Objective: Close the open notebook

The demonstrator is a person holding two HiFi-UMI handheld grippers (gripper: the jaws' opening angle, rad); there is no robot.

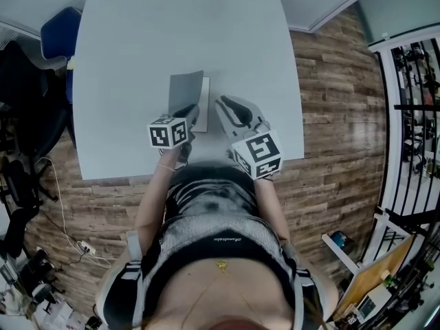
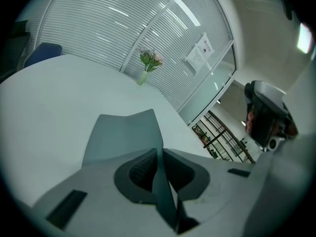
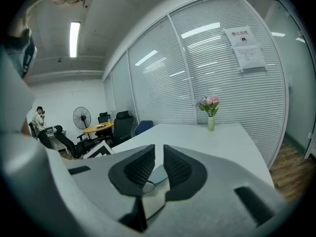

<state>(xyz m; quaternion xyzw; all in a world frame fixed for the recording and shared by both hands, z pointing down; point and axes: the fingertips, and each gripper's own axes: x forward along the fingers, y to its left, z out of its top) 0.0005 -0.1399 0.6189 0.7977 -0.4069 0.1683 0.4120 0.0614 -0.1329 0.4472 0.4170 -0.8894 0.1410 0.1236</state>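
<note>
Notebook cover [image 1: 185, 91] is sitting clamped in my left hand-held gripper [image 1: 188, 111], mid-close; next probably swinging it down flat. Right hand-held gripper [image 1: 231, 108] is hovering alongside, slightly apart, empty.

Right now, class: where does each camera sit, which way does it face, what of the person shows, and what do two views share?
Head view: on the person's head, facing steeply down at the table and notebook; torso, forearms, left gripper and right gripper show.
Left gripper view: on the left gripper, facing along its jaws, shut on the notebook's cover.
Right gripper view: on the right gripper, facing across the table; its slightly parted jaws hold nothing.
Shared: both gripper views face the flower vase.
</note>
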